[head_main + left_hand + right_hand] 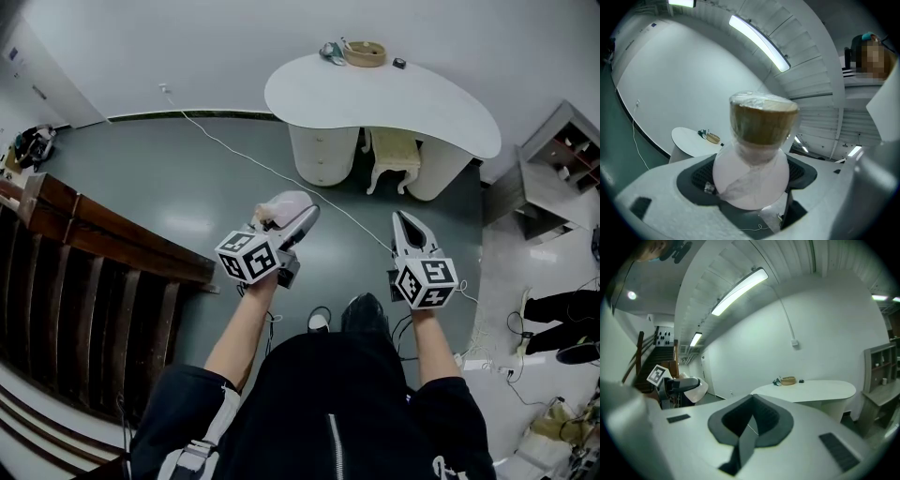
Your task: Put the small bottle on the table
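Note:
A small round pale-pink bottle with a brown cap, wrapped in clear film, sits between the jaws of my left gripper, which is shut on it. In the head view the bottle shows at the tip of the left gripper, held above the grey-green floor. My right gripper is shut with nothing in it, its dark pads pressed together. The white curved table stands ahead, some distance off, and also appears in both gripper views.
On the table's far end lie a tan basket, a small dark object and a greenish item. A cream stool is tucked under the table. Wooden stair railing is at left, a grey shelf at right, cables on the floor.

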A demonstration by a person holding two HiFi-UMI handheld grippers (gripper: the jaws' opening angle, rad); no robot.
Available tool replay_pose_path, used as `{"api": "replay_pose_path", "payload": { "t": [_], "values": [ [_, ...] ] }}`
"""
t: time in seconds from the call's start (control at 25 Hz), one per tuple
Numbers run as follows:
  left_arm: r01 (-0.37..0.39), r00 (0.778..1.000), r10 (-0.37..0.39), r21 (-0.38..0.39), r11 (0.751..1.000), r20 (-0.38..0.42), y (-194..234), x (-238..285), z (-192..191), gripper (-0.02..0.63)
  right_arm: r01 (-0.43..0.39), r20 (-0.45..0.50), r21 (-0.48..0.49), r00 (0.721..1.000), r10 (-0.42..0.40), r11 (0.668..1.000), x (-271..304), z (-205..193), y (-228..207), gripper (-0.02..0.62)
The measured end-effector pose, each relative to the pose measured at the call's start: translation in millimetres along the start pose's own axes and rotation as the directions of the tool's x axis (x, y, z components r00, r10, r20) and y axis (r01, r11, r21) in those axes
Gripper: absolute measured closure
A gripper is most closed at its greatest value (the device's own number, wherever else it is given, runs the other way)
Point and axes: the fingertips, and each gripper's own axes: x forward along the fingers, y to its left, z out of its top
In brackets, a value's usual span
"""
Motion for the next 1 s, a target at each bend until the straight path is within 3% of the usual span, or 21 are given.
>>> {"api": "replay_pose_path", "payload": {
  "t": [0.4, 1.0],
  "values": [
    [-0.005, 1.0, 0.005, 0.013, 1.0, -0.016, 33, 75, 16, 0.206, -0.007, -0.011, 0.009, 1.0, 0.007, 1.0, 62, 11, -54, 0.592],
    [-0.088, 0.996, 0.088, 0.041, 0.995, 0.017, 75, 268, 60, 0.206, -0.101, -0.005, -0.033, 0.995, 0.101, 0.994, 209, 80, -200, 0.592]
  ]
}}
